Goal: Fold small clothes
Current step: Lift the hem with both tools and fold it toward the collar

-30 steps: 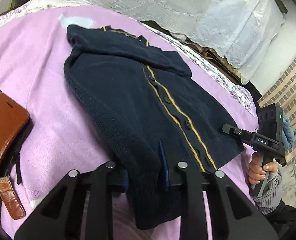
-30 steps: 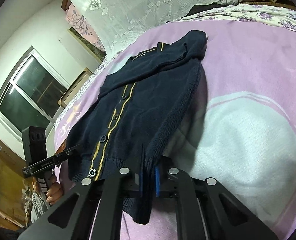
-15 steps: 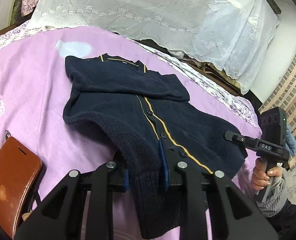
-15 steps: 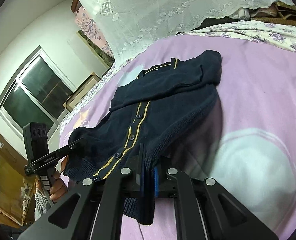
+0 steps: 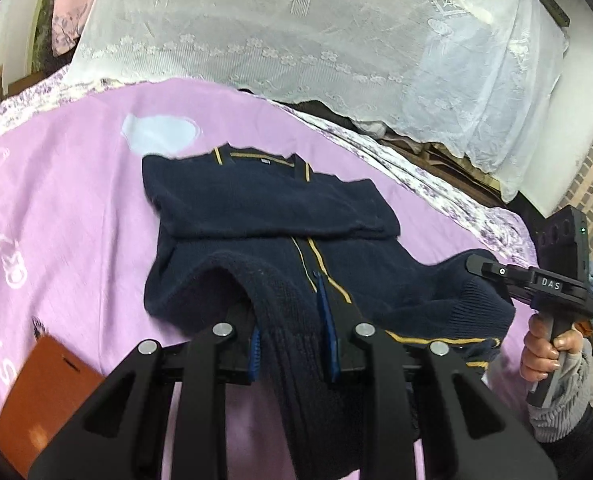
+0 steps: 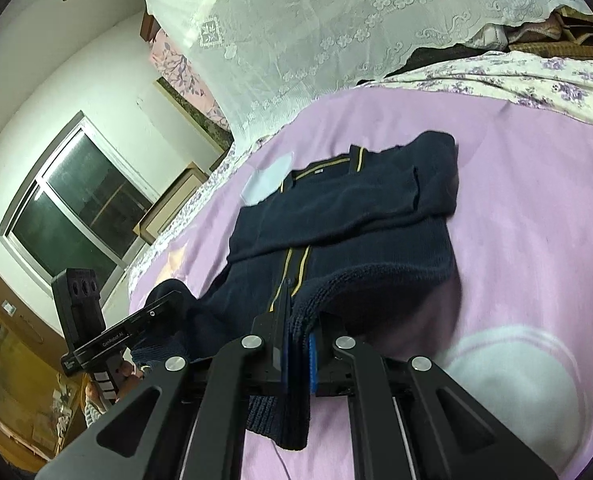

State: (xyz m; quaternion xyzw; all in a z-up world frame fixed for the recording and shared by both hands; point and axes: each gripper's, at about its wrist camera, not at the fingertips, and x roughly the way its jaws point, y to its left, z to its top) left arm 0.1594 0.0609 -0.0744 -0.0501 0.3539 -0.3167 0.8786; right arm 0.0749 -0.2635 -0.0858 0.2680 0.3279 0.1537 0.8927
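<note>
On the left of the left wrist view, white printed lettering runs along the purple bedspread [image 5: 76,216], too warped to read, and a brown leather case [image 5: 44,392] lies on it near the bottom edge. At the centre, the navy cardigan [image 5: 264,208] lies on the bedspread with its collar away from the camera, sleeves folded across the chest, yellow piping along the button band; a small neck label is too small to read. The left gripper [image 5: 292,344] has its blue-padded fingers closed on the ribbed hem, which is raised off the bed and drapes down between them. To the right, the right gripper [image 5: 492,270] bears the white letters "DAS" and pinches the hem's other corner, held aloft.

In the right wrist view, the left gripper [image 6: 158,308] at the left carries a strip reading roughly "GenRobot AI". At centre, the right gripper [image 6: 298,350] is clamped narrowly on the cardigan [image 6: 344,204] hem. A white lace cover [image 6: 336,20] hangs behind.
</note>
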